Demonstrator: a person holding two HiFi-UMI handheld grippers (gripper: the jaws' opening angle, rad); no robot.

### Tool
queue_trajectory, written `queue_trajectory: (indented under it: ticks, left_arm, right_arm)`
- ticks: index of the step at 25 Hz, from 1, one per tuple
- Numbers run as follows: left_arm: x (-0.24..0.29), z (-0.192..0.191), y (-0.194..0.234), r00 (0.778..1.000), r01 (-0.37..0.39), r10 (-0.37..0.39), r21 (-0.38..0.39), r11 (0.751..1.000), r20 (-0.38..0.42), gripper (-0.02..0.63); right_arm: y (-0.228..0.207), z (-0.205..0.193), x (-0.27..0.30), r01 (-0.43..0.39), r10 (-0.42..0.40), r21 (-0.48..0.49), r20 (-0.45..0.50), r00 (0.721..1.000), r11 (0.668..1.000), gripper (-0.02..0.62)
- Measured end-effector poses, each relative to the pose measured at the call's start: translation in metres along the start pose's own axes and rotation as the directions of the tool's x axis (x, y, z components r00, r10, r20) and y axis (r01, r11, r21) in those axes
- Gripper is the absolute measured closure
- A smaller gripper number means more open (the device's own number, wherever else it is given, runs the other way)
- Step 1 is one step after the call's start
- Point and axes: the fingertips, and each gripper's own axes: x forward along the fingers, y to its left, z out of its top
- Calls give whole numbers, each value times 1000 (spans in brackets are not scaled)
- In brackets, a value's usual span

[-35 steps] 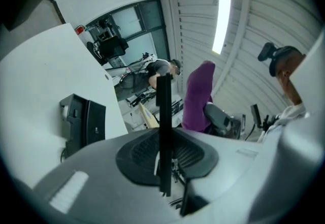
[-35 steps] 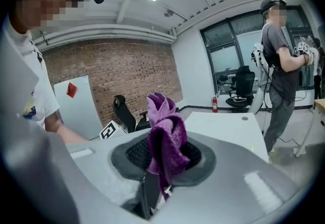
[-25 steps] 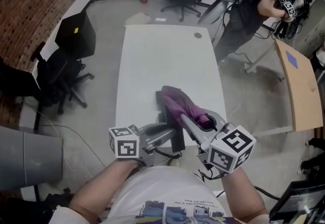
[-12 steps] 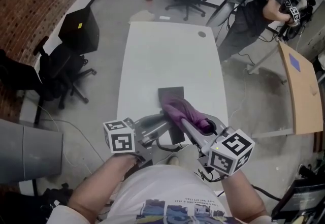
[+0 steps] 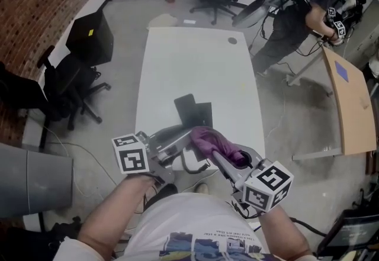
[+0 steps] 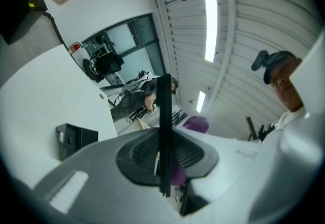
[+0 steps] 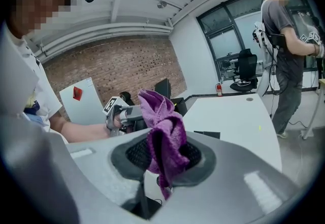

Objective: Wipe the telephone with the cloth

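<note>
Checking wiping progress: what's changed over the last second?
The right claw drew the cloth nearer, off the telephone, which now lies uncovered on the table. The left claw shifted left. Both claws stayed shut, right on the cloth, left on a thin dark piece.

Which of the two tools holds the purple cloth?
The right tool: the cloth is pinched between its jaws. The left tool grips only a thin black piece.

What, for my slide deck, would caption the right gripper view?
Right gripper clamping a purple cloth, with the left gripper and a white table beyond.
</note>
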Motion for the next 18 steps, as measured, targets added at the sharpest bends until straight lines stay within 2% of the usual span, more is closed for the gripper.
queue_trajectory:
  ticks: [11, 14, 18]
  left_arm:
    - [9, 17, 0, 1000, 3, -4, 6, 1000, 22, 525]
    - [12, 14, 1, 1000, -6, 6, 17, 1000, 6, 525]
    - [18, 2, 2, 999, -20, 21, 43, 999, -28, 525]
  right_arm:
    - [-7, -26, -20, 31, -31, 4, -54, 998, 1000, 512]
    - [-3, -11, -28, 23, -24, -11, -30, 999, 1000, 512]
    - [1, 30, -31, 7, -6, -30, 53, 999, 1000, 512]
